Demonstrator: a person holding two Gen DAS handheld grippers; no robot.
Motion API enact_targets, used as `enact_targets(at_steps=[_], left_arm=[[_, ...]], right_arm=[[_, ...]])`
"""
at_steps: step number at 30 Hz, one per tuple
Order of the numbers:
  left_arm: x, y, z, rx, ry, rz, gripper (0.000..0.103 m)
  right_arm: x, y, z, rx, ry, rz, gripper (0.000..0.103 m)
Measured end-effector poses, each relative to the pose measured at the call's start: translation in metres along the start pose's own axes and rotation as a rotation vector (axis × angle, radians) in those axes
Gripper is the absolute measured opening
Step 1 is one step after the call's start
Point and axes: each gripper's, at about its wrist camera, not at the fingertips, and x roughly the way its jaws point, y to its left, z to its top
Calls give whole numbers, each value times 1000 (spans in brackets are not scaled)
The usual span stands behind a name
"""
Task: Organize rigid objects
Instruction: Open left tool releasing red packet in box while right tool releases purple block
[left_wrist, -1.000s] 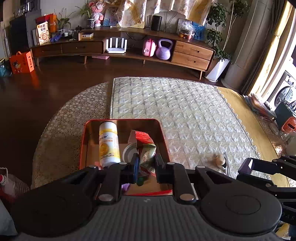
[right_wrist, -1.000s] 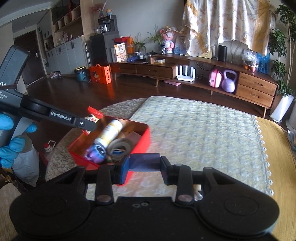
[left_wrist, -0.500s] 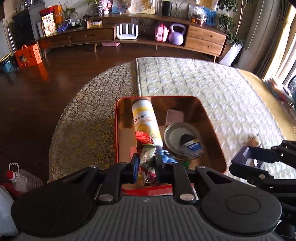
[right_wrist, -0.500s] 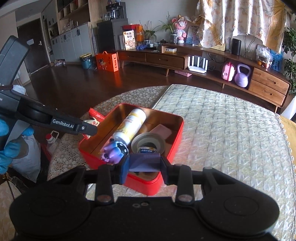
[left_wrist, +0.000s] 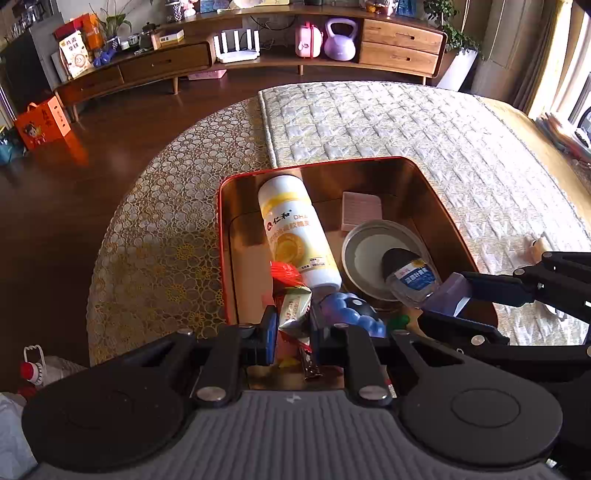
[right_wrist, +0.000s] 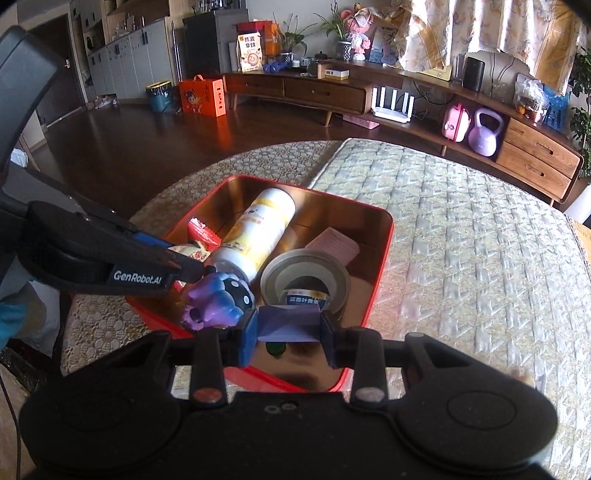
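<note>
A red tin box (left_wrist: 221, 236) (right_wrist: 380, 258) stands on the round table. In it lie a white and yellow bottle (left_wrist: 291, 229) (right_wrist: 258, 232), a tape roll (left_wrist: 373, 251) (right_wrist: 306, 273), a small blue-labelled bottle (left_wrist: 413, 280), a pink pad (left_wrist: 360, 210) and a purple toy (left_wrist: 349, 314) (right_wrist: 218, 299). My left gripper (left_wrist: 293, 328) is shut on a red and green snack packet (left_wrist: 293, 302) over the box's near left part. My right gripper (right_wrist: 288, 334) is shut on a purple block (right_wrist: 290, 325) over the box's near edge.
A quilted mat (left_wrist: 406, 129) covers the table's right half, lace cloth (left_wrist: 159, 229) the left. A small pale object (left_wrist: 537, 245) lies on the mat right of the box. A low wooden sideboard (right_wrist: 369, 92) stands beyond dark floor.
Both grippers have moved down and closer over the box. The snack packet and the purple block stay held.
</note>
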Motion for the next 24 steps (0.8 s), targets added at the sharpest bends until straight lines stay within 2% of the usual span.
enact_targets(at_steps=[13, 22, 24], left_arm=[[20, 3, -5, -36, 57, 16, 17], [23, 2, -11, -40, 59, 27, 18], [22, 1, -12, -39, 57, 32, 18]], right_arm=[[8, -1, 1, 20, 27, -8, 37], [2, -3, -1, 28, 10, 6, 44], [0, -4, -1, 29, 4, 10, 48]])
